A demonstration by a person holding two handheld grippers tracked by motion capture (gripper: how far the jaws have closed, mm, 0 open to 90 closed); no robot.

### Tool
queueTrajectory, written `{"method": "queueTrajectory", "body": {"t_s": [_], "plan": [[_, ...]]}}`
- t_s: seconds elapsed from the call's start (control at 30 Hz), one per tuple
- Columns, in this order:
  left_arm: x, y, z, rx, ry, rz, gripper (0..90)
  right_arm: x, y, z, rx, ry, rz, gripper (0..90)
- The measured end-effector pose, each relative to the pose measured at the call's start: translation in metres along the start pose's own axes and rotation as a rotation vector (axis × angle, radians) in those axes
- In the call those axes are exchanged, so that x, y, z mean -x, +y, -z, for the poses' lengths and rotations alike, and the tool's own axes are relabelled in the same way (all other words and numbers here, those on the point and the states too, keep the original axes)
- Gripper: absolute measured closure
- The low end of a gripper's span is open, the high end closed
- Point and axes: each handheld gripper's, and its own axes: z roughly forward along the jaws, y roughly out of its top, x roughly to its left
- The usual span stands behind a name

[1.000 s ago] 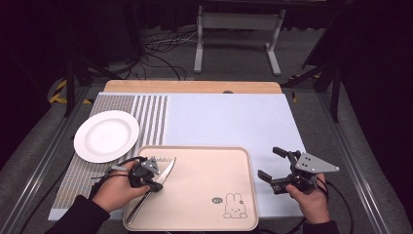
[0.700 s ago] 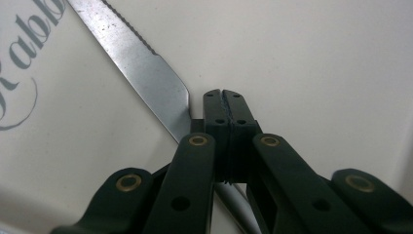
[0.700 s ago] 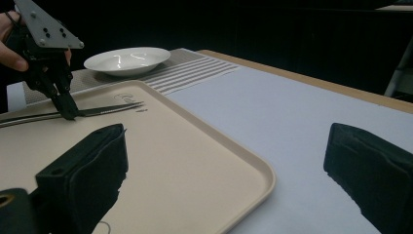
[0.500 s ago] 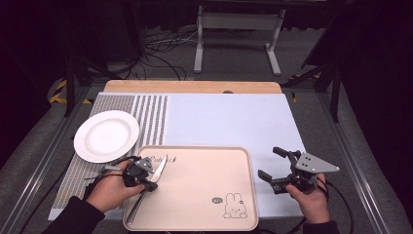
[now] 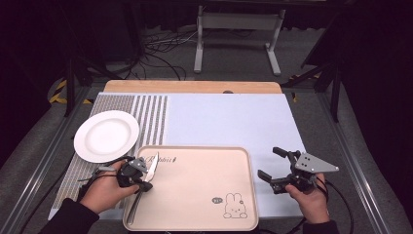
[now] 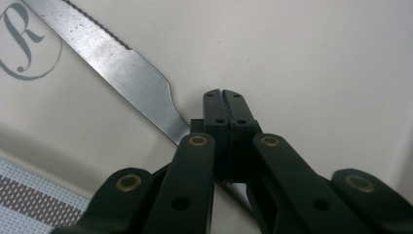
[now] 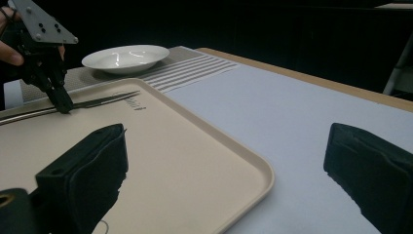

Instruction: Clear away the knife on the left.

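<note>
Lying on the tray [image 5: 195, 195], knife [image 6: 117, 63] pinched by left gripper [image 6: 225, 97] fingers.

**Knife on the tray**

A steel table knife [image 6: 127, 73] with a serrated blade lies flat at the left end of the beige tray [image 5: 195, 195], its blade pointing toward the printed lettering, its handle clamped in the left claw [image 5: 144, 179].

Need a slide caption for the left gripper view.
Left gripper shut on a knife at the handle end of its blade, over the beige tray.
</note>
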Motion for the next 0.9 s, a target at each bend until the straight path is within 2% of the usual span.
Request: {"method": "queueTrajectory", "body": {"t_s": [0.9], "plan": [[-0.003,-0.012,0.007,-0.013,0.008,0.035,89.9,0.0,0.0,-0.001,0.0,-0.001,-0.003,2.9]]}}
